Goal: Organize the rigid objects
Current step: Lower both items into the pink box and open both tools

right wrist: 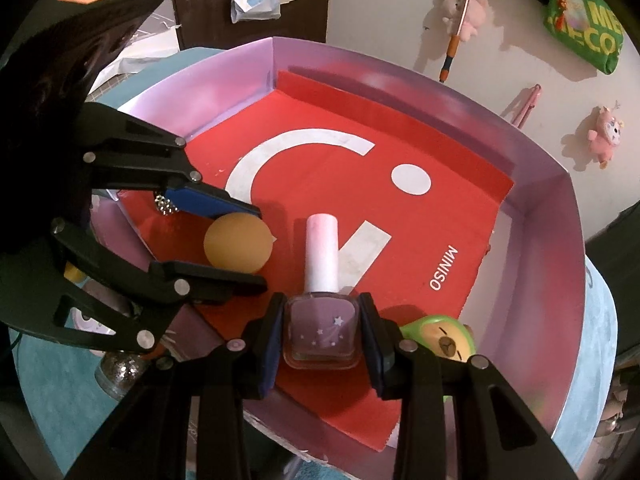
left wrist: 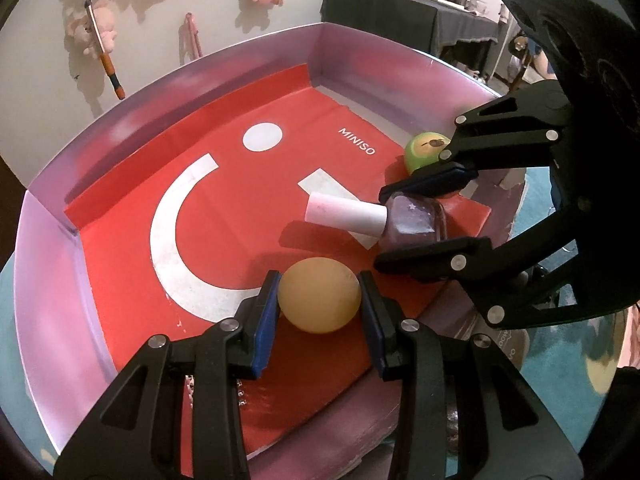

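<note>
A pink-walled tray (left wrist: 120,112) lined with a red MINISO sheet (left wrist: 128,248) holds the objects. My left gripper (left wrist: 319,300) is shut on an orange ball (left wrist: 318,294), low over the sheet near the tray's near edge. My right gripper (right wrist: 324,328) is shut on a purple nail polish bottle (right wrist: 320,332) with a white cap (right wrist: 322,252). In the left wrist view the right gripper (left wrist: 382,230) comes in from the right with the bottle (left wrist: 412,220). In the right wrist view the left gripper (right wrist: 258,246) holds the ball (right wrist: 236,246) at left.
A green avocado toy (left wrist: 420,152) lies in the tray beside the right gripper; it also shows in the right wrist view (right wrist: 440,340). The tray (right wrist: 560,280) sits on a teal cloth (right wrist: 600,340). A glitter jar (right wrist: 116,372) stands outside the tray. Plush toys hang on the wall.
</note>
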The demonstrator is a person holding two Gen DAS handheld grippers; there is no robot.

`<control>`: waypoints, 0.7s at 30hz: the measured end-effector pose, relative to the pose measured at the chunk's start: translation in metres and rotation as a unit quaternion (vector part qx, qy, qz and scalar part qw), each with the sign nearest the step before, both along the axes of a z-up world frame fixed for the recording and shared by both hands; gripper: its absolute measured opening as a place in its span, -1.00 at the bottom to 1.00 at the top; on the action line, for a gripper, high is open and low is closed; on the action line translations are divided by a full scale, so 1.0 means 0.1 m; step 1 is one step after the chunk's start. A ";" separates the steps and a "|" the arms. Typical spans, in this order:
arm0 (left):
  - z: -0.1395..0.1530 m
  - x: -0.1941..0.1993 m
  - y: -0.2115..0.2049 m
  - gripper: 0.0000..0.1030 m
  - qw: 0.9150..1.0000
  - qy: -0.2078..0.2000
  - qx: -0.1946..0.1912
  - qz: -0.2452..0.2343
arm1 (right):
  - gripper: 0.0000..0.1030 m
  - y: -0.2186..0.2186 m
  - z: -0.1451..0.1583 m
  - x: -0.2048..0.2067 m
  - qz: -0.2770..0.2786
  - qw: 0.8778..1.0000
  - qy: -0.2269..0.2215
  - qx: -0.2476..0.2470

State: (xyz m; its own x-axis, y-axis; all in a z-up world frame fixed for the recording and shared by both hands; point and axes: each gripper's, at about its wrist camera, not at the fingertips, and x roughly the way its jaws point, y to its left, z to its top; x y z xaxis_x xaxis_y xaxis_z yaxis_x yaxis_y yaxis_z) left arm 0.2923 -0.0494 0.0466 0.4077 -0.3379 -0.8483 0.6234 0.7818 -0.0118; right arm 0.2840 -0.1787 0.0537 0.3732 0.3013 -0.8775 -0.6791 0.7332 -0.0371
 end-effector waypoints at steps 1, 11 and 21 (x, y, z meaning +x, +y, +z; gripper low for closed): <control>0.00 0.00 0.00 -0.30 1.000 0.000 0.001 -0.001 | -0.26 0.00 0.00 0.00 0.000 1.000 0.001 0.000; 0.01 0.00 0.00 -0.28 1.000 0.000 0.001 -0.002 | -0.26 0.02 -0.01 0.03 0.006 1.000 0.005 -0.004; 0.01 0.04 0.03 -0.06 1.000 0.007 -0.004 0.006 | -0.26 0.03 0.00 0.04 0.004 1.000 0.005 -0.004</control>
